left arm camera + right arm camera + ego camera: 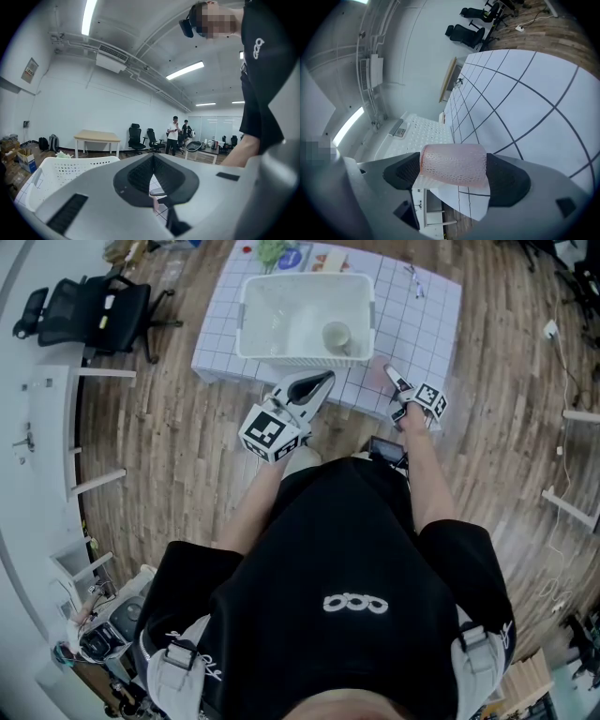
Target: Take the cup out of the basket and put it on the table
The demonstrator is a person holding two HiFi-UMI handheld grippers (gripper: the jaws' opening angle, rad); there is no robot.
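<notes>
- One black office chair (89, 310) at far left on the wood floor, well apart from the table (427, 320).
- Next, the white perforated basket (305, 296): stands on the table's gridded cloth and shows in the left gripper view as a mesh wall at lower left.
- Then the left gripper (326, 381): hovers just in front of the basket's near wall, tips pointed toward it, marker cube hanging back over the table's edge toward the body.
- Clenched on nothing: jaws meet at the tips in the left gripper view, with only a thin slit lower down.
- Slightly right, the cup (337, 337): pale, sits inside the basket in its right part, close to the near wall, mouth turned up toward the head camera, touched by neither gripper.
- Further right, the right gripper (389, 374): hangs low over the cloth just beside the basket's near right corner, outside the basket.
- Grasps a pink dotted cylinder (452, 171): fills the whole gap between the jaws in the right gripper view, one jaw pressed on each end; cannot tell what kind of object.
- Beyond that cylinder, gridded cloth at right and the basket's perforated wall at left.
</notes>
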